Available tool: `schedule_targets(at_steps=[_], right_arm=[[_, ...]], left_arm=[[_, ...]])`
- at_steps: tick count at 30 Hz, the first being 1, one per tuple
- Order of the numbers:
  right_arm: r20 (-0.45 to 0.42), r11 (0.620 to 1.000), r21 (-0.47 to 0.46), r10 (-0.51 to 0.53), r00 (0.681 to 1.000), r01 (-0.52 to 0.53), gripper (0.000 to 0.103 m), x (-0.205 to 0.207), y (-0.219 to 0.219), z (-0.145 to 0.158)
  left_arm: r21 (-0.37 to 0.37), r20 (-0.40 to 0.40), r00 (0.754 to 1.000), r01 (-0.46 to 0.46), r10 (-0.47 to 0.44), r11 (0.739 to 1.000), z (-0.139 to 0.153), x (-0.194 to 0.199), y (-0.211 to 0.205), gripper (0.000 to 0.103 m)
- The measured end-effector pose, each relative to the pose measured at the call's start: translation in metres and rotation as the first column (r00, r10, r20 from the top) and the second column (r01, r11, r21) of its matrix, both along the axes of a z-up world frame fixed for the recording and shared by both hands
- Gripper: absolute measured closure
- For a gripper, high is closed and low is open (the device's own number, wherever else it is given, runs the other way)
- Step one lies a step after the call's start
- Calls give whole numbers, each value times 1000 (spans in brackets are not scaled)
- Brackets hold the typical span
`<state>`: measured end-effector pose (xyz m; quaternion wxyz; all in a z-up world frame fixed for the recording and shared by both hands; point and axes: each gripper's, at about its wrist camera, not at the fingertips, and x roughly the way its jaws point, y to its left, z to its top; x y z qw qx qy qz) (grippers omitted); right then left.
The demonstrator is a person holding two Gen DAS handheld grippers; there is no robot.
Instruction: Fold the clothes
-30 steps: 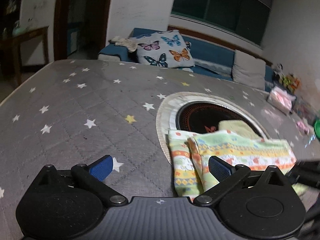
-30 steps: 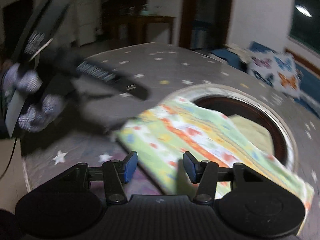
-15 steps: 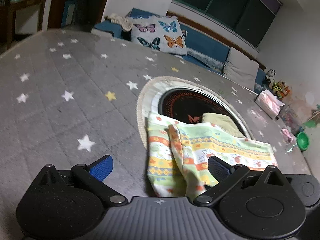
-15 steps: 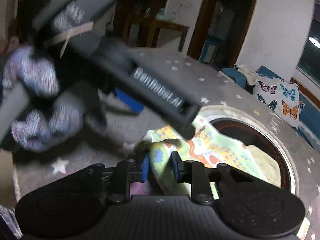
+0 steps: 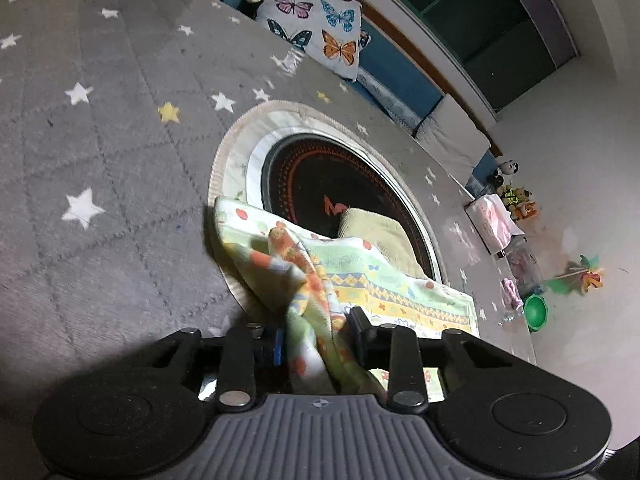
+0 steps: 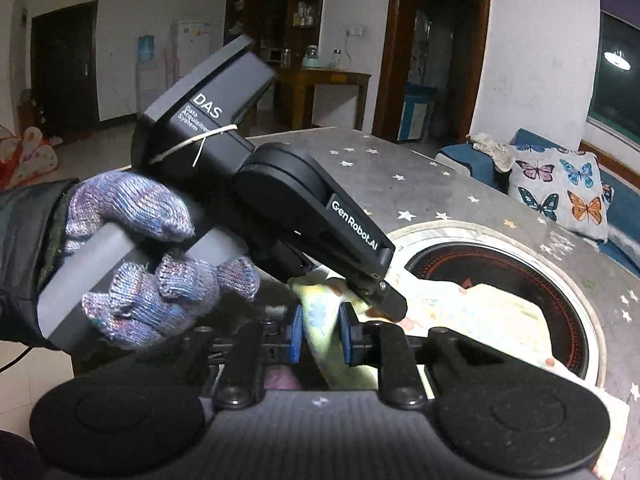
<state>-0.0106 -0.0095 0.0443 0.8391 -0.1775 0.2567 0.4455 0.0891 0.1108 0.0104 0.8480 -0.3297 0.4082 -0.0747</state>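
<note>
A: Grey star-patterned desk [image 5: 100, 128], round black hotplate [image 5: 332, 200] sunk in its middle; the printed cloth [image 5: 384, 280] lies across the hotplate's near rim, its near edge lifted.

B: Both tools pinch that edge, left tool [image 5: 316, 340] and right tool [image 6: 320, 334], close together.

A: With the 2 grips so near, the cloth could bunch, or slip out if pulled unevenly.

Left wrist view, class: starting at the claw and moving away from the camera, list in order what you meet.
Left claw shut on the patterned cloth → yellow folded cloth → black round hotplate → star-print table cover → butterfly pillow.
</note>
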Motion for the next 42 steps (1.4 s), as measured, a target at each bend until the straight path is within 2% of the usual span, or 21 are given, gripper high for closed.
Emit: schedule_targets(at_steps=[1,7,11,12,14,16,20,22,25,26,28,29,30,34,42], right_arm=[[-4,1000,3,-1,1000,1,85,1,-1,0],[-77,998,59,-21,997,25,82,5,-25,5],[-86,983,69,-161,983,167,78,28,-63,9],[-89,974,63,-210,974,215,74,36,-74,9],[-83,946,35,-319,944,323,68,55,-99,4],[-77,904,4,-427,901,428,65,71,-123,-2],[-115,801,-15,-596,795,599,59,102,-171,-17],[-182,768,0,-630,755,641,59,115,-188,-25],[-295,747,42,-625,723,663,58,126,-205,-34],[-295,750,45,-622,726,660,59,127,-204,-34],[-290,756,49,-615,733,653,83,126,-201,-35],[-293,759,48,-610,736,649,91,123,-196,-34],[-291,760,46,-611,736,648,94,123,-194,-33],[-273,777,73,-588,761,626,95,119,-175,-20],[-242,861,122,-456,857,493,96,119,-118,19]], left_arm=[[8,3,1000,1,-1,1000,1,0,-2,81],[53,8,1000,2,-3,999,1,1,-5,88],[70,12,1000,7,-8,998,0,0,-5,88],[77,15,1000,10,-11,997,0,0,-6,88],[94,21,1000,14,-16,996,1,-1,-8,88],[110,26,999,17,-20,994,2,-2,-10,88],[149,34,999,24,-30,989,5,-3,-14,88],[170,38,999,28,-35,985,6,-2,-17,88],[195,55,998,25,-37,980,10,-4,-17,88],[202,61,997,24,-37,979,11,-5,-17,88],[218,73,997,21,-38,976,14,-7,-17,89],[225,80,996,19,-38,974,15,-8,-17,89],[233,86,996,17,-38,972,17,-9,-17,90],[263,110,993,10,-40,965,22,-13,-17,91],[285,190,981,-86,32,955,51,-37,27,94]])
